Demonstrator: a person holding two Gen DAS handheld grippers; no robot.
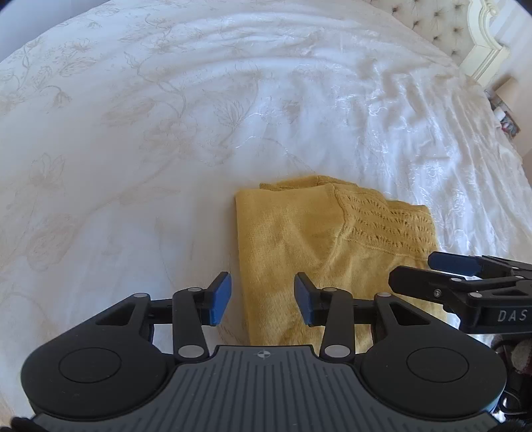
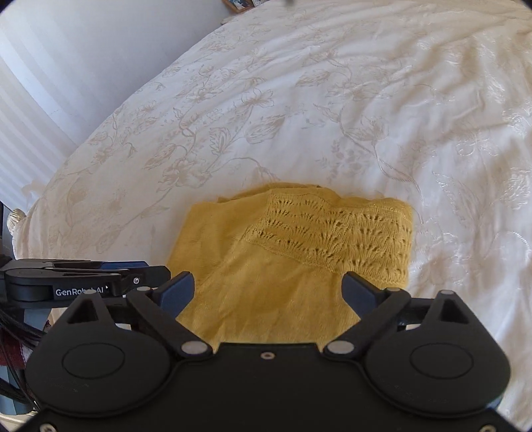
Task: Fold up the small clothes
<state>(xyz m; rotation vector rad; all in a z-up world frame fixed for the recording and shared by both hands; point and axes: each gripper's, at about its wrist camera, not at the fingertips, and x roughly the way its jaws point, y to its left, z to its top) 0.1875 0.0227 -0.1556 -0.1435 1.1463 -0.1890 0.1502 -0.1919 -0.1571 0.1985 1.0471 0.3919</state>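
A folded yellow knit garment (image 1: 319,239) lies flat on the white bedspread (image 1: 166,133); a lacy openwork panel shows on its upper right part. My left gripper (image 1: 262,295) hovers over the garment's left edge, its blue pads apart with nothing pressed between them. The right gripper's side enters the left wrist view at the right edge (image 1: 465,279). In the right wrist view the garment (image 2: 292,252) fills the middle, and my right gripper (image 2: 269,292) stands wide open above its near edge, holding nothing. The left gripper shows side-on at the left (image 2: 83,279).
The bedspread (image 2: 332,99) has a pale floral pattern and wrinkles toward the right. A tufted headboard (image 1: 439,23) stands at the far right corner. The bed's edge and a white wall (image 2: 50,83) lie to the left in the right wrist view.
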